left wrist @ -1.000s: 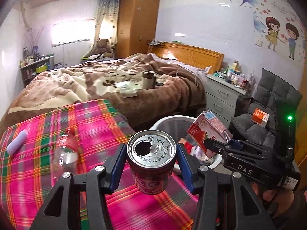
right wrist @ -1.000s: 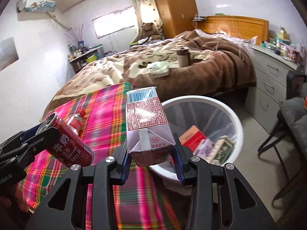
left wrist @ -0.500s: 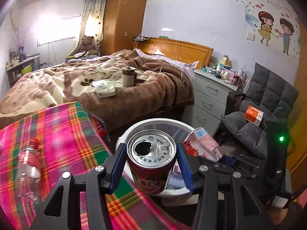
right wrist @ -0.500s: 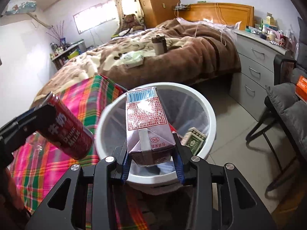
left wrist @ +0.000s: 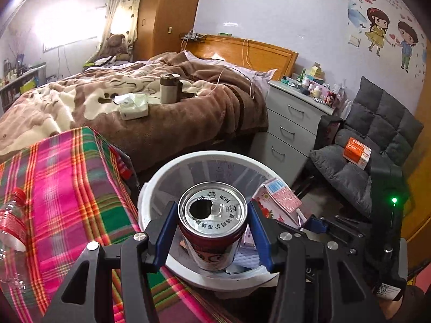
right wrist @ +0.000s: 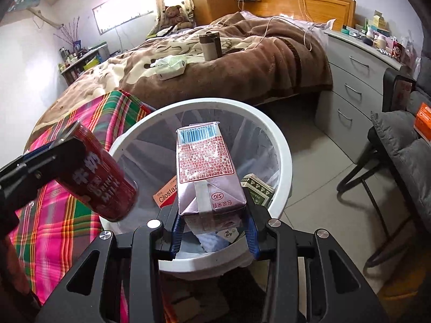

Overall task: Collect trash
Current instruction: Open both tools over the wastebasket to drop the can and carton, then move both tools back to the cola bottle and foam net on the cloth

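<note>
One red can (left wrist: 212, 231) sits clamped in the left gripper (left wrist: 212, 238), one milk carton (right wrist: 208, 185) in the right gripper (right wrist: 212, 231), both above the white bin's (right wrist: 285, 158) near rim. Boxes lie inside it. One plastic bottle (left wrist: 12, 228) rests on the plaid cloth (left wrist: 67, 177) beside the bin.

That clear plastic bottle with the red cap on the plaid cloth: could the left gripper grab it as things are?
Probably not yet. The left gripper is clamped on a red drink can over the white bin; the clear plastic bottle lies off to the side.
</note>
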Tool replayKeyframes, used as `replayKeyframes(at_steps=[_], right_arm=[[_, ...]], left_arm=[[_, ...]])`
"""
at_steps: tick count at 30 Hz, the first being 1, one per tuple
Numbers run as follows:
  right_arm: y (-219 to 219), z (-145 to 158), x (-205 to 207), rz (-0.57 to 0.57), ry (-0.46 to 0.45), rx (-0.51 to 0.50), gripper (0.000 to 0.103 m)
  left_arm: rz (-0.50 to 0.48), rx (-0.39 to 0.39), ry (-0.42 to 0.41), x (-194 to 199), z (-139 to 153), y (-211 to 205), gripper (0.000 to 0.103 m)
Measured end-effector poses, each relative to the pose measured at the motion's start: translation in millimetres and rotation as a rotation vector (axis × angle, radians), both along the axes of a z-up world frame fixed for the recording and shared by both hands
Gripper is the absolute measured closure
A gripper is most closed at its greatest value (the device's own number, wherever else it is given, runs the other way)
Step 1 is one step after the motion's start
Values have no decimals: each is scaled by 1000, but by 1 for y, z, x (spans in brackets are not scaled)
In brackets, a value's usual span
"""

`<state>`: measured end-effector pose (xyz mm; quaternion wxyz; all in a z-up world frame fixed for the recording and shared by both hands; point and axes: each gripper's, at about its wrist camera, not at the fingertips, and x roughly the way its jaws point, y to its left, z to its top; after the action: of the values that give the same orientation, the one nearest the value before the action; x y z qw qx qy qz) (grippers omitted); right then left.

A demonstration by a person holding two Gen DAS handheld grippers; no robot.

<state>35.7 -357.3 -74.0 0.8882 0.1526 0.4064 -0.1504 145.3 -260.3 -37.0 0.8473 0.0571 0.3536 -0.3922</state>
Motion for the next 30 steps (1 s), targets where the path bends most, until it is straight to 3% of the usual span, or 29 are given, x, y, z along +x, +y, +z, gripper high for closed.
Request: replayKeyframes(at_steps=[5, 6, 7, 8, 17, 30], right_arm=[[-2, -4, 5, 10, 28, -30, 60], [-1, -4, 4, 10, 31, -39, 55], [-1, -4, 4, 12, 30, -43, 42], [-1, -4, 4, 12, 27, -45, 36], [6, 7, -4, 4, -29, -20, 36], [48, 33, -3, 55, -122, -8, 36]], left_arm=[[18, -13, 20, 1, -1, 2, 46], [20, -17, 14, 0, 0, 3, 45], [16, -23, 14, 0, 1, 4, 42], [16, -23, 14, -1, 3, 5, 41], [46, -18, -8, -13, 10, 26, 41], [148, -39, -68, -24, 35, 96, 41]])
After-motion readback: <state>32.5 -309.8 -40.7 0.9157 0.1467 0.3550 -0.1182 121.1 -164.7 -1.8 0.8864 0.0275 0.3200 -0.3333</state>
